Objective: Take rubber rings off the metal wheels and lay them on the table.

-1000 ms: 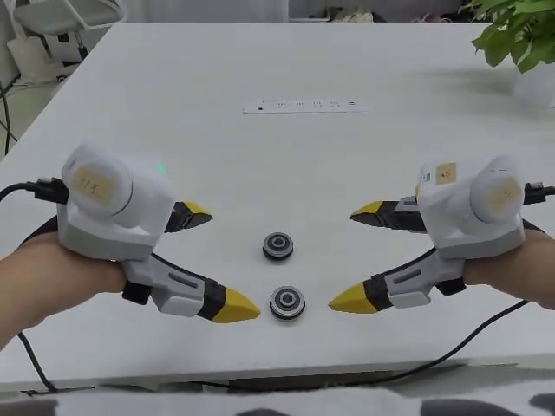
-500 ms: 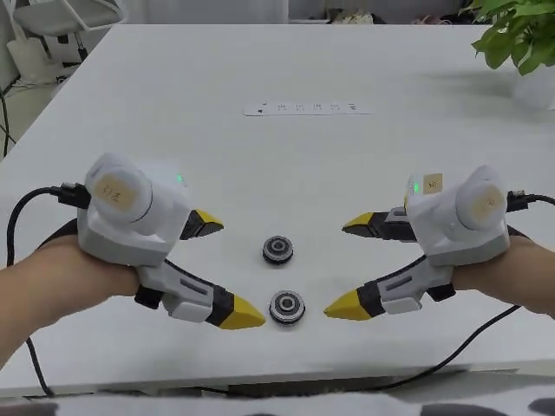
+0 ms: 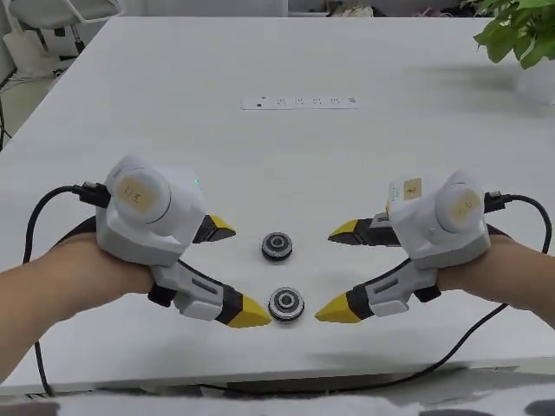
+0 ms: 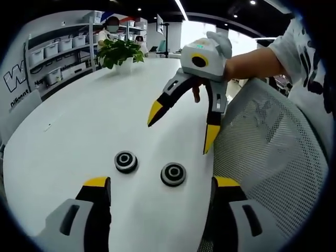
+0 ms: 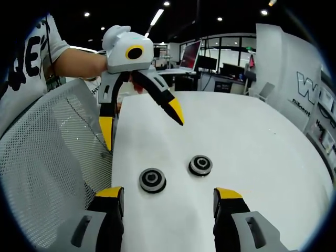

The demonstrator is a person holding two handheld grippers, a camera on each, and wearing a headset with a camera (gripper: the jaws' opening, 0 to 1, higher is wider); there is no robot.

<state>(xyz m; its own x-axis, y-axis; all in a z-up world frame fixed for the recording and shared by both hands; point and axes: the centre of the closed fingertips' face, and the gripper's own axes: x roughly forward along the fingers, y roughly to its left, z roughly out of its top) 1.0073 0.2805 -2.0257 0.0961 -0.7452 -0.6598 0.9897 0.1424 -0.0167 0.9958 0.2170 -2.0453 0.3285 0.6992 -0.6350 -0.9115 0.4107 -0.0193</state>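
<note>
Two small metal wheels with black rubber rings lie flat on the white table (image 3: pixel 156 104). The far wheel (image 3: pixel 277 246) and the near wheel (image 3: pixel 286 303) sit between my two grippers. My left gripper (image 3: pixel 240 272) is open, its lower yellow tip just left of the near wheel. My right gripper (image 3: pixel 332 272) is open and faces it from the right. In the left gripper view, the far wheel (image 4: pixel 126 161) and near wheel (image 4: pixel 174 174) lie just beyond the open jaws, with the right gripper (image 4: pixel 181 127) behind. The right gripper view has the near wheel (image 5: pixel 153 180), far wheel (image 5: pixel 200 165) and left gripper (image 5: pixel 142 123).
A white power strip (image 3: pixel 299 104) lies further back on the table. A potted plant (image 3: pixel 520 35) stands at the far right corner. A mesh chair (image 4: pixel 262 157) is by the table's near edge. Cables trail from both grippers.
Both grippers have moved inward toward the two wheels, narrowing the gap between them. The wheels have not moved.
</note>
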